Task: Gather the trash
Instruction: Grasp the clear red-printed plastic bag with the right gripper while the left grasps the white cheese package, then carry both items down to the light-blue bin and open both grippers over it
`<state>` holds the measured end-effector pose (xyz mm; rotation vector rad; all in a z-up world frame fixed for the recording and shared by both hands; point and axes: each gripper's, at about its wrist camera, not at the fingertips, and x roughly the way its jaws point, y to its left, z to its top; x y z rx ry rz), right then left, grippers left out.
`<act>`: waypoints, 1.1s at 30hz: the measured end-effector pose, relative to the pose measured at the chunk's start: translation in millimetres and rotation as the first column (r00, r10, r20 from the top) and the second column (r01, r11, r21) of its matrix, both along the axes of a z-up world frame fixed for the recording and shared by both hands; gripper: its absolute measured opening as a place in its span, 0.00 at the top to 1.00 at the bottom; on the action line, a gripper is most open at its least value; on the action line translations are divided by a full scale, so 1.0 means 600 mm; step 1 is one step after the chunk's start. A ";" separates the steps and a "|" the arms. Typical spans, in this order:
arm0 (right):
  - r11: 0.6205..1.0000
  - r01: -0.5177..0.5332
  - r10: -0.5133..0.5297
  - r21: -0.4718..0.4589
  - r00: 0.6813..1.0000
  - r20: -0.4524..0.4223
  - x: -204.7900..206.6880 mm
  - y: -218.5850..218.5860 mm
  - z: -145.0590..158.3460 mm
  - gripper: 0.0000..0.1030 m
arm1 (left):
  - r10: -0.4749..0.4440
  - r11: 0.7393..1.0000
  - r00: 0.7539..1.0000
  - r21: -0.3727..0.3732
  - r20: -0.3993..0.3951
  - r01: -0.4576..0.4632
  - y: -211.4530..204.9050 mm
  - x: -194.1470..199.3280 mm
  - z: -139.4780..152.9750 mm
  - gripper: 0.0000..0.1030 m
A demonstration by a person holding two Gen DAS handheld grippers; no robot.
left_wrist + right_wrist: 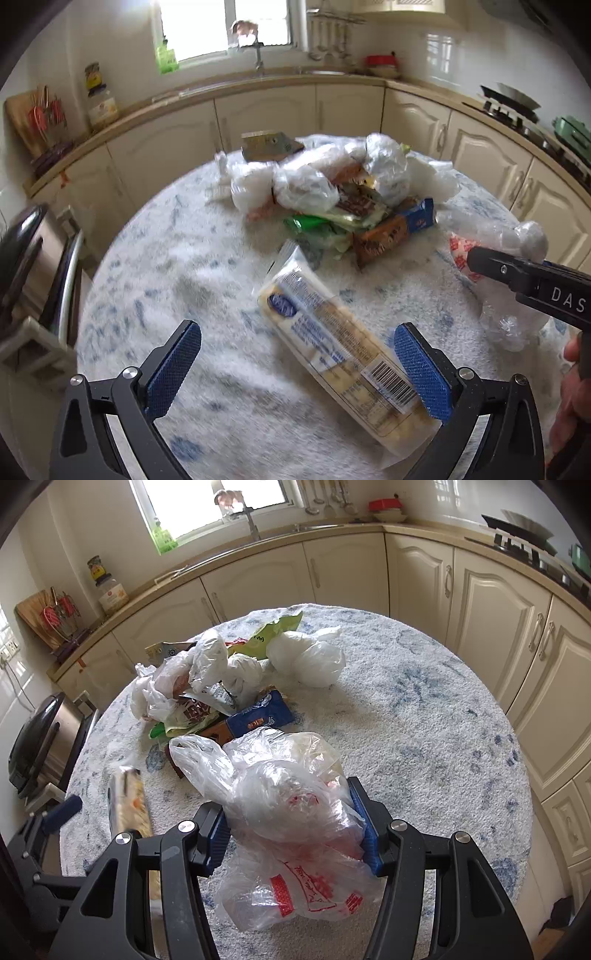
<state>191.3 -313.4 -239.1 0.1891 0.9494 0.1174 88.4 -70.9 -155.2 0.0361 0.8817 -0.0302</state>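
Note:
A pile of trash (pixel 332 199), made of crumpled plastic bags and snack wrappers, lies on the round table (pixel 166 266); it also shows in the right wrist view (pixel 207 686). My left gripper (pixel 297 363) is open, its blue pads on either side of a long clear snack packet (pixel 343 343) with a barcode; the packet touches the right pad (pixel 421 373). My right gripper (pixel 291 825) is closed on a clear plastic bag with red print (pixel 291 801) and holds it just above the table. The right gripper's body (pixel 532 284) shows at the right in the left wrist view.
A tied white bag (pixel 306 657) lies apart, behind the pile. A black-lidded bin (pixel 33 738) stands left of the table. Cream cabinets (pixel 498 609) and a counter curve behind and to the right. A sink tap (pixel 251 520) stands under the window.

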 end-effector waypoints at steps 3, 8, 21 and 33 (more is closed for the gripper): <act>1.000 -0.008 0.008 0.006 1.000 0.004 -0.003 0.004 0.005 0.43 | -0.004 0.998 0.998 -0.061 -0.065 0.000 -0.022 0.009 -0.019 0.03; 1.000 -0.028 0.028 0.001 0.999 0.017 -0.017 0.007 0.014 0.44 | -0.072 0.990 0.996 -0.124 -0.055 0.064 -0.024 0.003 -0.013 0.54; 0.996 0.069 -0.075 0.063 0.993 0.094 -0.079 -0.067 0.048 0.44 | -0.239 0.963 0.969 -0.116 0.056 0.244 -0.027 -0.022 0.054 0.70; 0.954 0.290 -0.299 0.073 0.934 0.196 -0.198 -0.258 0.117 0.44 | -0.502 0.840 0.847 -0.132 0.176 0.526 -0.220 -0.062 0.127 0.70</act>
